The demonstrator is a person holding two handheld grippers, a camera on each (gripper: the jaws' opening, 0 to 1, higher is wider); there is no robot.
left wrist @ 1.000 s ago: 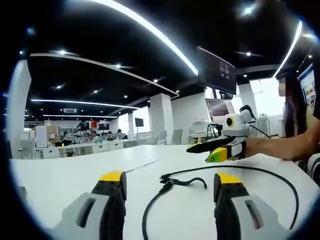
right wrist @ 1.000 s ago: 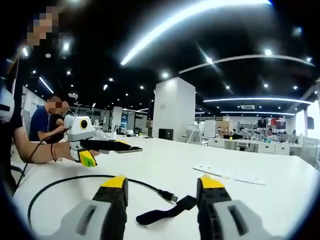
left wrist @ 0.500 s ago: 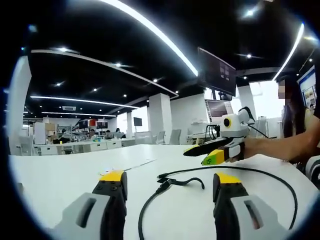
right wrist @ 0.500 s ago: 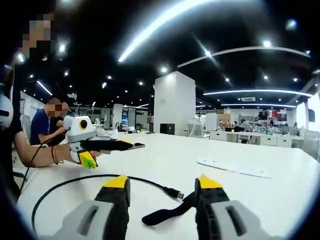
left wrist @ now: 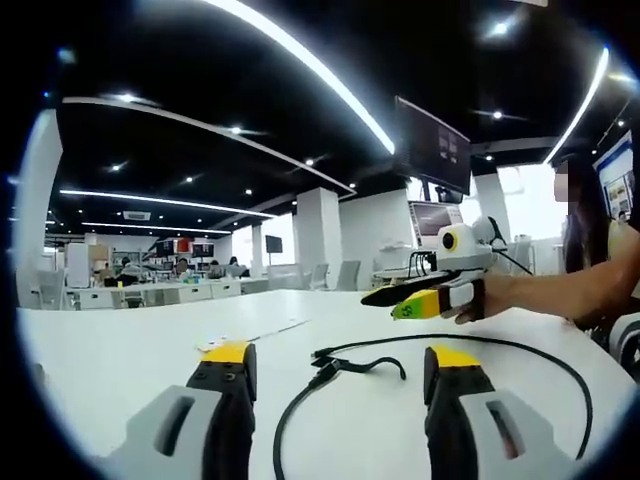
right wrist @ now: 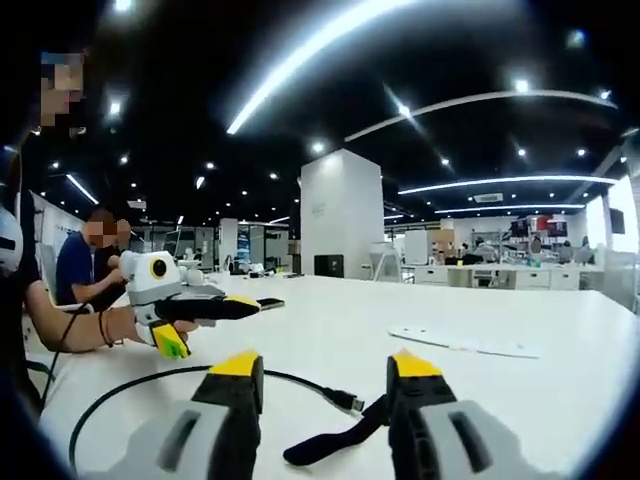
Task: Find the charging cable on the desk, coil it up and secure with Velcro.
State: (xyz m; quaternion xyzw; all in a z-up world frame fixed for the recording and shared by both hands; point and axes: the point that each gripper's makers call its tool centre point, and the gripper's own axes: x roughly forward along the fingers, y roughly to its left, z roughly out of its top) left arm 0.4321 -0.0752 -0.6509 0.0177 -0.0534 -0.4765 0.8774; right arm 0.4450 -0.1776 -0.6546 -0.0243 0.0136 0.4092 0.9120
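A black charging cable point(left wrist: 500, 345) lies in a wide loop on the white desk point(left wrist: 120, 340), its plug point(left wrist: 325, 356) ahead of my left gripper point(left wrist: 340, 356). A black Velcro strap point(left wrist: 372, 362) trails from the cable near the plug. My left gripper is open and holds nothing. The right gripper point(left wrist: 405, 305) hovers above the desk beyond the cable, held in a hand. In the right gripper view, the cable point(right wrist: 120, 395) curves in from the left to its plug point(right wrist: 350, 402), and the strap point(right wrist: 330, 440) lies between the open jaws of my right gripper point(right wrist: 326, 364). The left gripper point(right wrist: 195, 312) hovers at the left.
A flat white sheet point(right wrist: 465, 343) lies on the desk to the right, and a dark flat object point(right wrist: 268, 302) lies farther back. A person point(left wrist: 590, 240) sits at the desk's right edge; another person point(right wrist: 95, 260) sits beyond. Office desks and pillars stand far off.
Both views have shifted slightly with the hands. The right gripper has drifted a little left over the desk. The cable and strap lie as before.
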